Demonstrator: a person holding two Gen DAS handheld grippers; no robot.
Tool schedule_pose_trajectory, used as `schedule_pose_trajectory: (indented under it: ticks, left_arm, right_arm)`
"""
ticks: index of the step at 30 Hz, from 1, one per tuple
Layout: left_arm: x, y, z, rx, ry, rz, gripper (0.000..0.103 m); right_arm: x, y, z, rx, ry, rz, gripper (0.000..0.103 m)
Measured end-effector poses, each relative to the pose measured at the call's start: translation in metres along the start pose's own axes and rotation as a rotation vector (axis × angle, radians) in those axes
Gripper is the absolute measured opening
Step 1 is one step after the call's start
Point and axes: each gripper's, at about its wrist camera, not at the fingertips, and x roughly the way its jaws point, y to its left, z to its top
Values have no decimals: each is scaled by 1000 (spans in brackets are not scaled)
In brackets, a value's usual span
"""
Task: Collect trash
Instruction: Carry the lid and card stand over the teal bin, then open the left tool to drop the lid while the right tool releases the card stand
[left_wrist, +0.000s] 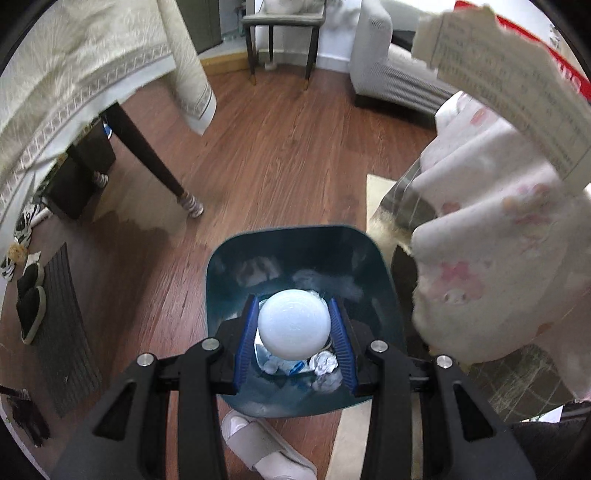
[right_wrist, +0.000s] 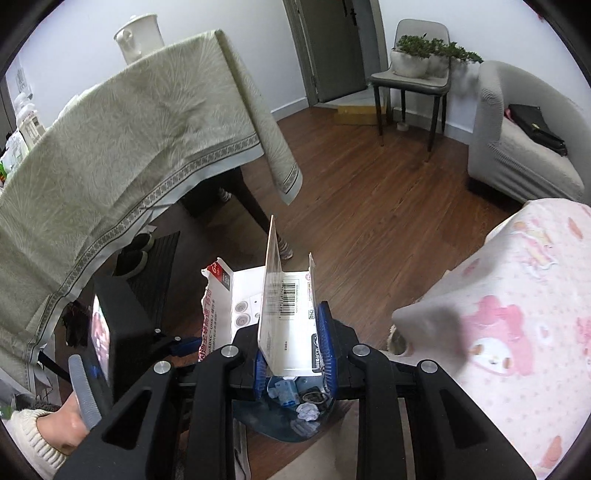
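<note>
Seemingly bulb (left_wrist: 293, 324) between jaws, over bin (left_wrist: 369, 258)

The left wrist camera looks steeply down, close above the dark blue bin (left_wrist: 301, 258) on the wooden floor (left_wrist: 288, 147). The right wrist camera tilts higher across the room; both views share the bin (right_wrist: 280, 424), the draped table (right_wrist: 129, 129) and the grey chair (right_wrist: 410, 77).

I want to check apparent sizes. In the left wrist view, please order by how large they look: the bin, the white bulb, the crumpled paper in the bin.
1. The bin, widest by far.
2. The white bulb, held over the bin between the fingers of the left gripper; being nearer the camera, it looks bigger.
3. The crumpled paper.
</note>
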Motion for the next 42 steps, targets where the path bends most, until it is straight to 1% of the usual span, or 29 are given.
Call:
schedule_pose_trajectory:
  ticks: [6, 7, 8, 9, 10, 12, 24, 31, 37, 42]
  left_arm:
    - [15, 12, -9, -24, 75, -22, 42]
    - [17, 13, -11, -23, 84, -22, 43]
    - [17, 15, -12, -23, 90, -22, 52]
    - [17, 16, -12, -26, 87, -23, 56]
    - [16, 18, -13, -30, 83, -25, 58]
    - [13, 22, -12, -35, 76, -27, 58]
    - [-18, 46, -6, -94, -6, -32, 58]
    - [-41, 52, -1, -110, -85, -22, 57]
    - [-57, 58, 3, -127, -134, -29, 52]
    - [-77, 63, 12, -157, -183, -44, 45]
  right_arm:
    - [17, 11, -1, -9, 33, 5, 25]
    - [20, 12, -1, -9, 39, 6, 25]
    - [22, 12, -1, -8, 44, 7, 25]
    - [26, 12, -2, -4, 53, 7, 25]
    - [30, 12, -2, -1, 61, 8, 25]
    - [35, 12, -4, 1, 74, 8, 25]
    - [68, 22, -14, -25, 145, -17, 25]
    - [84, 28, -20, -45, 181, -28, 25]
    - [102, 32, -30, -71, 229, -39, 25]
    - [118, 33, -43, -88, 276, -55, 25]
